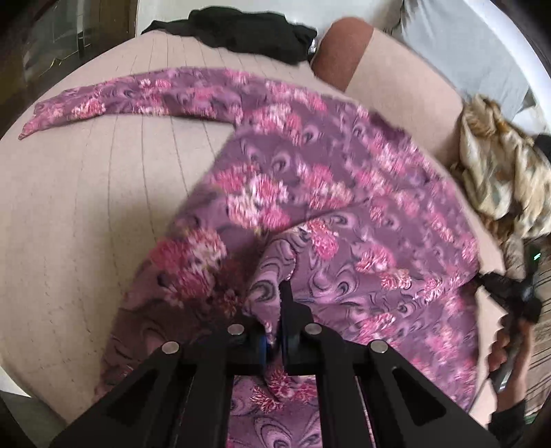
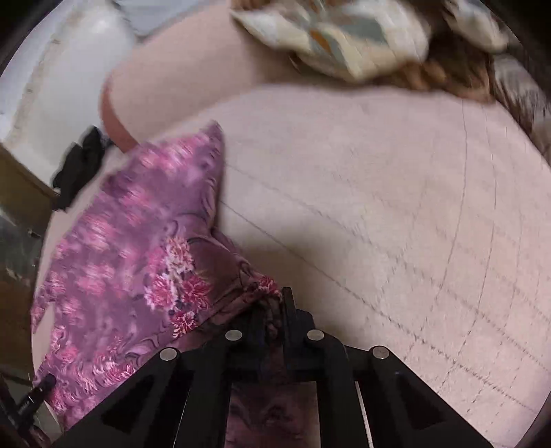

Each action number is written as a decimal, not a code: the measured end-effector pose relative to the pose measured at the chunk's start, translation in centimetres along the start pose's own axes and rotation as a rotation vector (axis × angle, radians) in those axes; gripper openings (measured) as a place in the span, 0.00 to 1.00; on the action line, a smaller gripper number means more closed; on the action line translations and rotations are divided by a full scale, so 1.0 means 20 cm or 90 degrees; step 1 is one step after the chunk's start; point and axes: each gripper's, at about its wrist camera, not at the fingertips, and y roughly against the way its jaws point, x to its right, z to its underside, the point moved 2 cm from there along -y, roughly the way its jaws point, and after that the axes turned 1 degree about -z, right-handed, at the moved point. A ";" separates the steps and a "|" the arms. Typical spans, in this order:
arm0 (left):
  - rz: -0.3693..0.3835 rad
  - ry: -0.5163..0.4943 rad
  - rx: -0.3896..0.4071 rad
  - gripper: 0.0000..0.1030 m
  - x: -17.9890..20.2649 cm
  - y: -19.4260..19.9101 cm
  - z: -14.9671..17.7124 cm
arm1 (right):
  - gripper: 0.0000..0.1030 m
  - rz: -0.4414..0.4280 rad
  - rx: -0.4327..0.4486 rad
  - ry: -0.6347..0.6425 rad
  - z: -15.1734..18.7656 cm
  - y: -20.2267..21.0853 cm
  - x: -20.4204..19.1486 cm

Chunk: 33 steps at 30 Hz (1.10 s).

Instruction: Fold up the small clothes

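Observation:
A purple garment with pink flowers [image 1: 310,193] lies spread on a pale pink bed cover [image 1: 86,213], one sleeve stretched to the far left. My left gripper [image 1: 275,310] is shut on a fold of its near edge, lifted slightly. In the right wrist view the same garment [image 2: 137,248] hangs to the left, and my right gripper [image 2: 273,310] is shut on its corner above the bed cover [image 2: 378,224]. The right gripper and the hand holding it also show at the right edge of the left wrist view [image 1: 513,303].
A black garment [image 1: 241,31] lies at the far edge of the bed. A cream and gold patterned cloth [image 1: 499,182] is heaped at the right, also seen in the right wrist view [image 2: 344,38]. A pink bolster [image 1: 344,51] lies behind.

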 end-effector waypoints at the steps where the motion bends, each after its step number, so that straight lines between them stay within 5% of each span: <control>1: -0.007 -0.008 0.004 0.05 0.00 0.00 0.00 | 0.05 -0.012 0.014 0.000 -0.01 0.03 -0.01; 5: -0.025 -0.020 0.010 0.05 0.00 -0.01 -0.01 | 0.06 -0.013 -0.016 -0.007 0.00 -0.03 0.02; 10: -0.054 -0.049 0.033 0.11 0.04 0.00 0.02 | 0.17 -0.060 0.021 -0.054 0.06 0.16 0.04; 13: -0.058 -0.074 0.046 0.32 0.08 0.08 0.04 | 0.38 -0.070 0.055 -0.057 0.18 0.31 -0.01; 14: -0.054 -0.082 0.061 0.50 0.10 0.13 0.07 | 0.50 -0.079 0.069 -0.064 0.25 0.37 -0.02; 15: -0.053 -0.091 0.074 0.70 0.10 0.18 0.10 | 0.54 -0.090 0.077 -0.066 0.30 0.42 -0.03; 17: -0.060 -0.102 0.108 0.81 0.11 0.27 0.17 | 0.57 -0.109 0.098 -0.062 0.44 0.53 -0.10; 23: -0.037 -0.117 0.107 0.81 0.06 0.45 0.40 | 0.75 -0.112 0.147 -0.007 0.82 0.72 -0.37; 28: -0.025 -0.104 0.128 0.86 0.00 0.53 0.49 | 0.76 -0.106 0.147 0.051 1.04 0.73 -0.54; 33: -0.062 -0.119 0.159 0.87 0.00 0.57 0.52 | 0.80 -0.082 0.174 0.107 1.20 0.75 -0.68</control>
